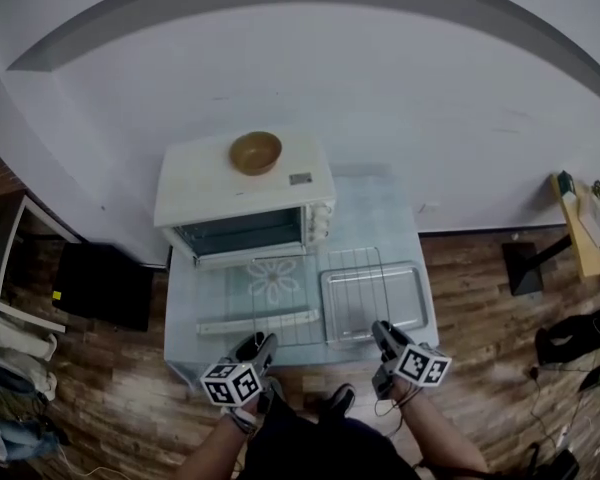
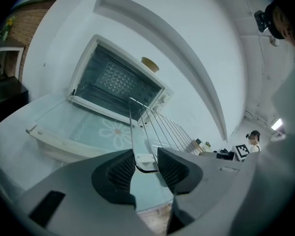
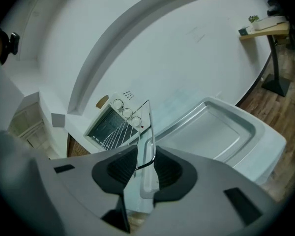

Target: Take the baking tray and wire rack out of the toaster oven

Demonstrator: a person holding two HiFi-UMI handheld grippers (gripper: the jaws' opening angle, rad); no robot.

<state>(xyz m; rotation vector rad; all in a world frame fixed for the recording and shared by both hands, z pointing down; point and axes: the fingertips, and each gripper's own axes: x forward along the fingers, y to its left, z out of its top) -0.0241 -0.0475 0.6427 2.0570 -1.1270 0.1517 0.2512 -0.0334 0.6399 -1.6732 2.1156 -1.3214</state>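
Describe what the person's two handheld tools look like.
Both the left tool and right tool are grey, angular bodies ending in dark ribbed pads. Each carries a white cube printed with black square markers. The person's clothing looks dark.

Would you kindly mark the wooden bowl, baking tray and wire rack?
Brown wooden bowl (image 1: 255, 153), head view, hollow.
Silver baking tray (image 3: 221, 132), right gripper view, floor.
Metal wire rack (image 2: 131, 125), left gripper view, side wire.
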